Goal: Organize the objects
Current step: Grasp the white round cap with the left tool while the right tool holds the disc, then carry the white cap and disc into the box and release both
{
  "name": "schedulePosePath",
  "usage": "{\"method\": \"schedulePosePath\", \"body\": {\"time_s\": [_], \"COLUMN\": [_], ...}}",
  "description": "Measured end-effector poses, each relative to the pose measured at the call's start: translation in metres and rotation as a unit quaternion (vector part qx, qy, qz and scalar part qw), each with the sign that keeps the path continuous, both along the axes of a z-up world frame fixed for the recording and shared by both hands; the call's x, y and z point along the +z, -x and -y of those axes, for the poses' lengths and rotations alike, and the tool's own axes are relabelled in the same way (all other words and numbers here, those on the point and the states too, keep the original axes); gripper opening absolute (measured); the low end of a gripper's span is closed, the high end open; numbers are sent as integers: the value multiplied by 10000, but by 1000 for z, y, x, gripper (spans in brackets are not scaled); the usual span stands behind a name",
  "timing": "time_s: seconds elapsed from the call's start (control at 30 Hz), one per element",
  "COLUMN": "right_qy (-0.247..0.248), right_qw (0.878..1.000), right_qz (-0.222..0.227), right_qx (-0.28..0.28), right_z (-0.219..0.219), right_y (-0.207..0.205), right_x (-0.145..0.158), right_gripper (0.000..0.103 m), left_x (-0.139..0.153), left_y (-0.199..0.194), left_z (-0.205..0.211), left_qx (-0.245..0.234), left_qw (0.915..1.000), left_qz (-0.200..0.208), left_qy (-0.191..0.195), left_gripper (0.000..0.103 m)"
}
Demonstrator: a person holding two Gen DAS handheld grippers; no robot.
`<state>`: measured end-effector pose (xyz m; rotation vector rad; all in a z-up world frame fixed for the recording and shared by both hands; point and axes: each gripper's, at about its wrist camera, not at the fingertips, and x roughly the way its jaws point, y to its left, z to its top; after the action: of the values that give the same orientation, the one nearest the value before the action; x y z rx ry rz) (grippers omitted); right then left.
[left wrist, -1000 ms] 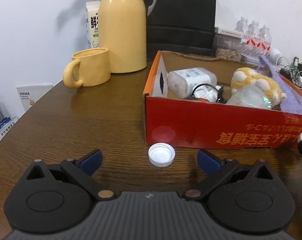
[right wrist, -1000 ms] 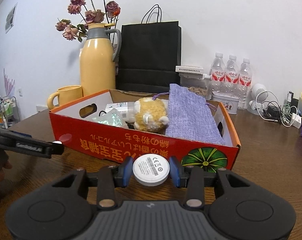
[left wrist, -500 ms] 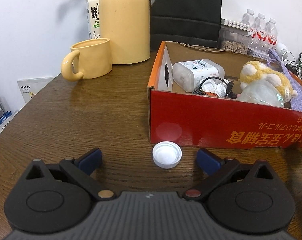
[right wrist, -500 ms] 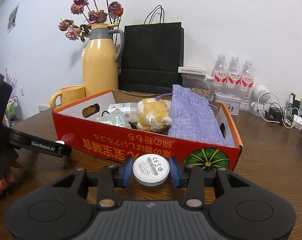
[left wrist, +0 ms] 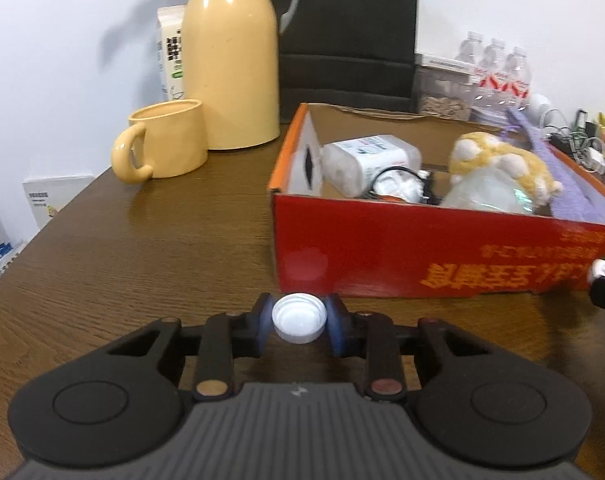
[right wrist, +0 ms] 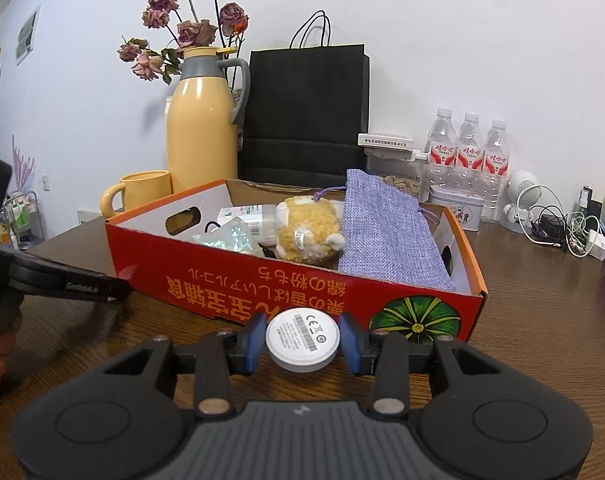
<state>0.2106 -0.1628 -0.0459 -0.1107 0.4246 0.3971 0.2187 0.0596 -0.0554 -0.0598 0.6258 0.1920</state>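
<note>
1. The red box (right wrist: 262, 280) on the bench (left wrist: 142, 240) holds a purple pouch (right wrist: 386, 232), plush toy (right wrist: 306, 232), white packet (left wrist: 366, 160) and crinkled plastic (right wrist: 230, 236).
2. The left hand-held gripper (left wrist: 298, 320) is closing, its pads touching a white bottle cap (left wrist: 298, 318) just before the box.
3. The right hand-held gripper (right wrist: 302, 342) clamps a white round disc (right wrist: 302, 338), also before the box.

Both black grippers have ribbed grey housings, blue-padded fingers (left wrist: 265, 322), round pivot discs

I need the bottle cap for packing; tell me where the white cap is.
In the left wrist view the white cap sits on the table between the closing left gripper pads, just before the red box.
</note>
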Motion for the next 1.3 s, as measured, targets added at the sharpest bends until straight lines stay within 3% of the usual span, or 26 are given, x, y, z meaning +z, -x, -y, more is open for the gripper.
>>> {"method": "schedulePosePath", "body": {"time_s": [0.3, 0.53, 0.87, 1.3], "right_qy": [-18, -55, -55, -39], "right_qw": [9999, 9985, 9953, 9957], "right_qz": [101, 508, 881, 894], "right_qx": [43, 196, 395, 242], "right_z": [-2, -8, -41, -81], "right_y": [3, 15, -13, -80], "right_x": [1, 12, 44, 47], "right_gripper": [38, 39, 38, 38], "left_x": [17, 44, 79, 73], "left_y": [30, 37, 4, -62], "left_z": [8, 15, 24, 6], "left_qx": [-74, -282, -522, -381], "left_qw": [9985, 9939, 9864, 9870], "left_qz": [547, 1061, 1555, 1536], "left_qy": [40, 105, 77, 286], "left_gripper": [29, 29, 29, 29]}}
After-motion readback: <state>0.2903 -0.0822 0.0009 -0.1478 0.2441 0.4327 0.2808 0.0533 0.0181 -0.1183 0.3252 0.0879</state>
